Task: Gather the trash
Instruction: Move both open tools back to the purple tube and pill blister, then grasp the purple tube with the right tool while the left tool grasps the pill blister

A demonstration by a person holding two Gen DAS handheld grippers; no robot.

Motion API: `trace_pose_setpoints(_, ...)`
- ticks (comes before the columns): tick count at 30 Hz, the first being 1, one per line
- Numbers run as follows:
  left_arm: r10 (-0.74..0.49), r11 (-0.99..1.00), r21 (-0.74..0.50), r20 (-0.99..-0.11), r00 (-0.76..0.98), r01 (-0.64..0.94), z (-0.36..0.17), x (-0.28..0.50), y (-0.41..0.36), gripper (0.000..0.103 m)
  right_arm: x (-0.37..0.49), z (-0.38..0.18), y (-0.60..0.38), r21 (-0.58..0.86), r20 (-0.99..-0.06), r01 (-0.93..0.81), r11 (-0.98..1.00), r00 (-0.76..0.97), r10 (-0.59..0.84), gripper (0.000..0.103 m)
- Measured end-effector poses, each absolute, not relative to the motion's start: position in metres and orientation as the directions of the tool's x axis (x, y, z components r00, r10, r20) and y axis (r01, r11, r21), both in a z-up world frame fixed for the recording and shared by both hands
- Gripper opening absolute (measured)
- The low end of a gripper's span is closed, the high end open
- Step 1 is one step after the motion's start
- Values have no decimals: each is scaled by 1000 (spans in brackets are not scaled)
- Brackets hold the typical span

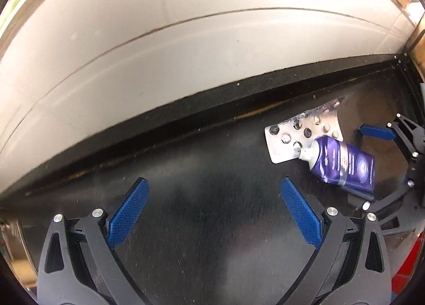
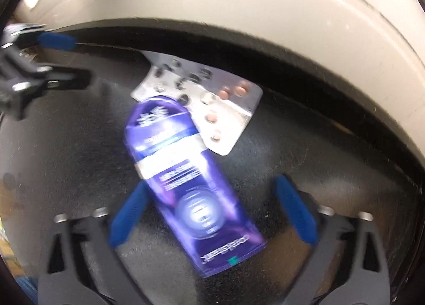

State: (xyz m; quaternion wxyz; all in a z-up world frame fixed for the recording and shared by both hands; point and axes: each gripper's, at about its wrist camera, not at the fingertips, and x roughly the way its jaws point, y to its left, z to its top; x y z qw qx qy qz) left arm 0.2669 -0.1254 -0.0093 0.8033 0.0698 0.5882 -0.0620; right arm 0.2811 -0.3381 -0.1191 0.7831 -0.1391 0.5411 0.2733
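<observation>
Trash lay near the far edge of a black worktop (image 1: 202,225): a purple tube (image 1: 345,167) and a silver blister pack (image 1: 300,135). The tube's white neck rested on the near corner of the blister pack, and its flat crimped end pointed away from the white wall (image 1: 186,52) behind the worktop. A few pills showed in the pack's pockets, while other pockets looked burst.

In the right wrist view, the right tongs (image 2: 209,214) pointed steeply down with the tube's flat end lying between their blue pads (image 2: 127,217). The jaws stood partly spread; one pad sat just beside the tube's edge, the other stood clear of it with bare worktop between. That view was blurred, so actual contact could not be told.

The left tongs (image 1: 215,214) hung over bare worktop, well apart from the trash, jaws spread wide with nothing between the pads. From the left wrist view, the right tongs appeared at the frame's right edge, straddling the tube's far end. A wooden frame (image 1: 417,39) stood at the right corner behind the worktop.
</observation>
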Motion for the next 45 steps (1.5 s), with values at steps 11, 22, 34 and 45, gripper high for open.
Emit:
trace_pose_setpoints(11,-72,949,16,-961,268,314,-14,296,-203,97,245,-123,-462,200,-924,-315,928,255,286,48)
trace_pose_setpoints(22,-195,771,-11,-956,219,637,-21,311,-369,97,222,-139,-506,239,-922,-198,950,259,286,49)
trace_pose_setpoints(34,-269,699,-126,-958,96,704,-40,313,-404,5,219,-126,-571,298,-900,-193,935,271,343,46)
trace_pose_setpoints(45,-141,756,41,-965,222,654,-25,254,-371,16,185,-129,-577,254,-903,-204,945,299,307,47)
